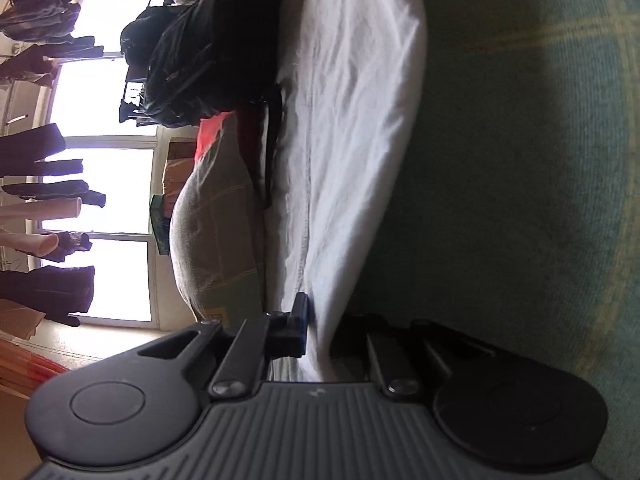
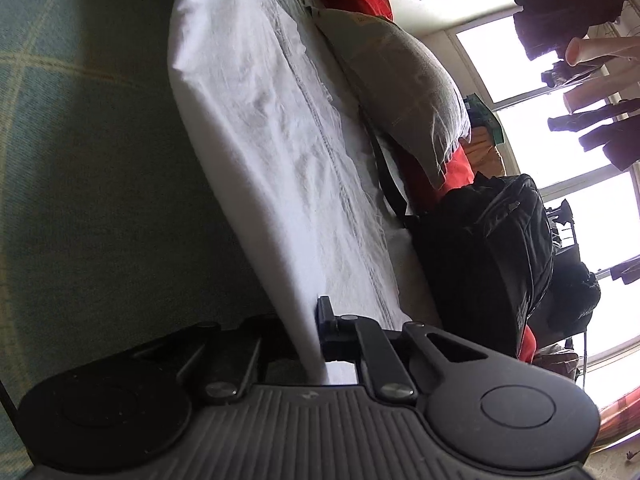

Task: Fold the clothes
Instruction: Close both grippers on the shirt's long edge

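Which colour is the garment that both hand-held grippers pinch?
White. The garment shows best in the right wrist view, lying on a green checked cover.

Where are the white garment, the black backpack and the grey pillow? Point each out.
white garment (image 1: 360,120): left wrist view, on its creased middle.
black backpack (image 2: 492,248): right wrist view, on its shiny front panel.
grey pillow (image 2: 404,80): right wrist view, on its broad upper face.

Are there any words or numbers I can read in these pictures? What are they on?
None can be read.
Small pale mark on the black fabric backpack: too blurred to read.
Print on the green box by the window: too small to read.
Yellow patch on the grey checked pillow: no letters can be made out.
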The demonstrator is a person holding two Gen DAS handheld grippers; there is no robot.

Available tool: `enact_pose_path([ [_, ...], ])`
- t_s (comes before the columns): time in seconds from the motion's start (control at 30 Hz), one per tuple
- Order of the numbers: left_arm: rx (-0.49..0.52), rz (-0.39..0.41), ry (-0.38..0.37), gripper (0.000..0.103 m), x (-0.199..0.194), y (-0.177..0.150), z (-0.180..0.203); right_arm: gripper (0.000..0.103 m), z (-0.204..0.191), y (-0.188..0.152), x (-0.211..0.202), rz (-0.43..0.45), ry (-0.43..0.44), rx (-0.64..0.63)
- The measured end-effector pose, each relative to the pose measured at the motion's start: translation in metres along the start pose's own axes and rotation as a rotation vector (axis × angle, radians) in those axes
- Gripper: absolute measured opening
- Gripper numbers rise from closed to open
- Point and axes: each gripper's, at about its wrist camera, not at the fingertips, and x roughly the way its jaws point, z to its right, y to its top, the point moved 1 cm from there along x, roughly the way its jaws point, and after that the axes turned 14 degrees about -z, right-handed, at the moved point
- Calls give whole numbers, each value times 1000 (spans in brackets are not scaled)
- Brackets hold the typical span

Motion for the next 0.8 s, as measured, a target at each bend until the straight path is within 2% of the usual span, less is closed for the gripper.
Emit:
enact_pose_path([
  [0.23,-1,19,22,2,-25,-17,4,6,0,-8,-39,9,5,16],
  [0.33,1,12,53,7,-24,-17,11,7,-8,-10,-45,-15,-9,0],
  [0.37,-5,11,44,13,-24,-16,13,9,-11,-10,-44,-26,-11,-5],
  [0.43,-13,15,27,15,-27,-13,19,17,-22,-12,-44,-38,-19,2],
  [0.47,-10,21,32,25,-29,-13,23,22,-27,-13,-44,-41,-28,12],
  [0.53,6,34,56,36,-31,-13,29,47,-37,-17,-46,-47,-56,-9],
  [0.57,3,40,75,43,-32,-14,29,51,-42,-20,-47,-50,-70,-20],
  [0.67,-25,34,88,56,-25,-13,23,57,-43,-20,-43,-63,-107,-12],
  [0.8,-13,25,66,57,-12,-8,21,59,-34,-10,-23,-70,-113,11],
])
